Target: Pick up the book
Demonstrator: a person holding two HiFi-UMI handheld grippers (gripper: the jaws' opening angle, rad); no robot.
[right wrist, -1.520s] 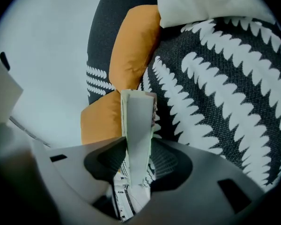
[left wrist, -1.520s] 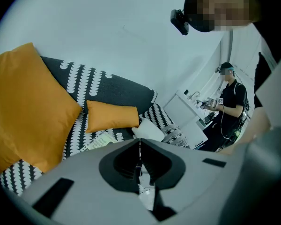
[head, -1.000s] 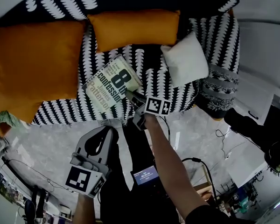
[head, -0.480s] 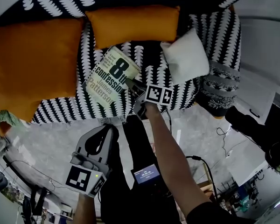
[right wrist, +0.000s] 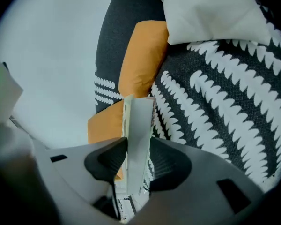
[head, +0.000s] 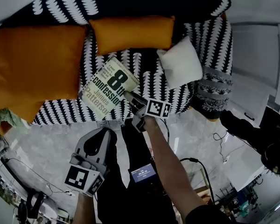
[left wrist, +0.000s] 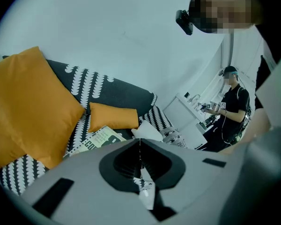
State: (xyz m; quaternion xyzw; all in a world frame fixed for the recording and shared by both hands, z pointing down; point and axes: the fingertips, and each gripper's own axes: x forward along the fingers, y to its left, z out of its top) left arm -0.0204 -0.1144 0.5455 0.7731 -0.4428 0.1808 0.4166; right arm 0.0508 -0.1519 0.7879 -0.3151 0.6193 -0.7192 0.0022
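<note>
The book (head: 109,85), a pale green paperback with a large "8" on its cover, hangs tilted just above the black-and-white patterned sofa (head: 210,36). My right gripper (head: 129,97) is shut on its near corner. In the right gripper view the book's page edge (right wrist: 138,125) stands upright between both pads of that gripper (right wrist: 138,156), whose jaws have just been closing on it. My left gripper (head: 102,136) hangs low over the floor in front of the sofa, its jaws together and holding nothing. The left gripper view shows the closed left gripper (left wrist: 140,146) and the book (left wrist: 96,139) beyond it.
A large orange cushion (head: 32,69) lies left of the book, a smaller orange cushion (head: 130,31) behind it, and a white pillow (head: 179,62) to its right. Cables (head: 219,139) run over the marble floor. Another person (left wrist: 234,107) stands far right.
My right gripper has lifted the book a little off the sofa seat. The left gripper has stayed where it was.
</note>
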